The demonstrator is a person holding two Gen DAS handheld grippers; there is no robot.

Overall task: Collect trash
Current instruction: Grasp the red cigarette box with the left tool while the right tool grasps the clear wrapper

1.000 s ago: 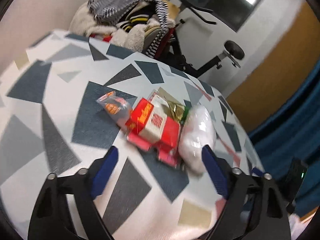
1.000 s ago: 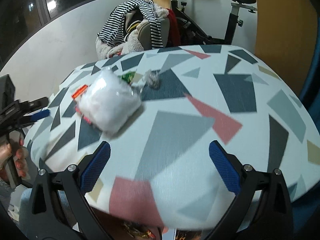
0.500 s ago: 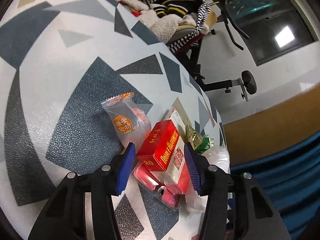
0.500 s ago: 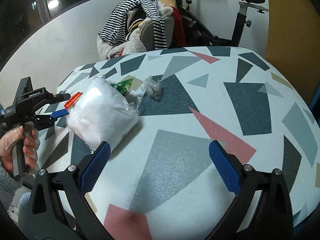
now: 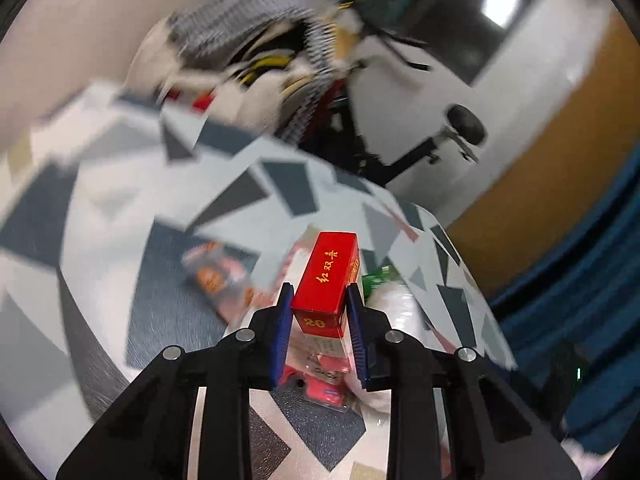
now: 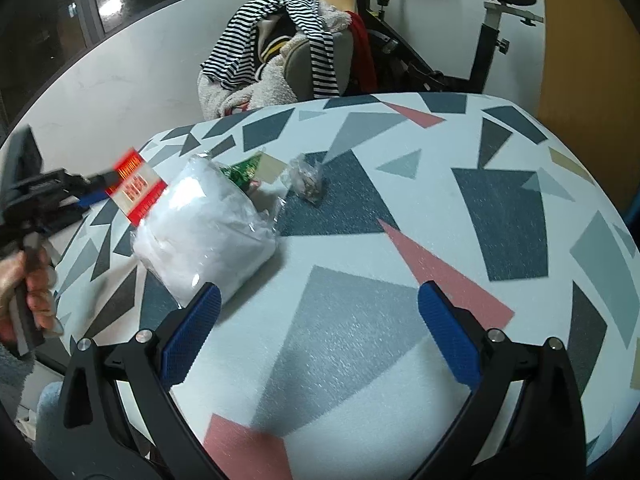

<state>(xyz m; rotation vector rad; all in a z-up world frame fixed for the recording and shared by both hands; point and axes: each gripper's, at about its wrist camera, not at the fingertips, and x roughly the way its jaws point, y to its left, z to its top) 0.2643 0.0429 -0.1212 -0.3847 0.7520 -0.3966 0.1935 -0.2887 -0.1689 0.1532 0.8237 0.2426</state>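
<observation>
My left gripper (image 5: 320,300) is shut on a red cigarette box (image 5: 328,276) and holds it above the patterned table (image 5: 120,208); the box also shows in the right wrist view (image 6: 138,186). Below it lie a clear snack wrapper with orange print (image 5: 216,276), a pink flat packet (image 5: 320,384), a green wrapper (image 6: 242,170) and a white plastic bag (image 6: 204,228). A small crumpled clear wrapper (image 6: 306,178) lies further along. My right gripper (image 6: 318,328) is open and empty over the table, its left finger beside the white bag.
A chair piled with striped and fleecy clothes (image 6: 280,56) stands at the table's far edge. An exercise bike (image 6: 480,40) stands behind it by the white wall. A blue curtain (image 5: 580,300) hangs at the right of the left wrist view.
My left gripper closed on the red box and lifted it off the trash pile. The right gripper moved a little closer to the white bag, staying open.
</observation>
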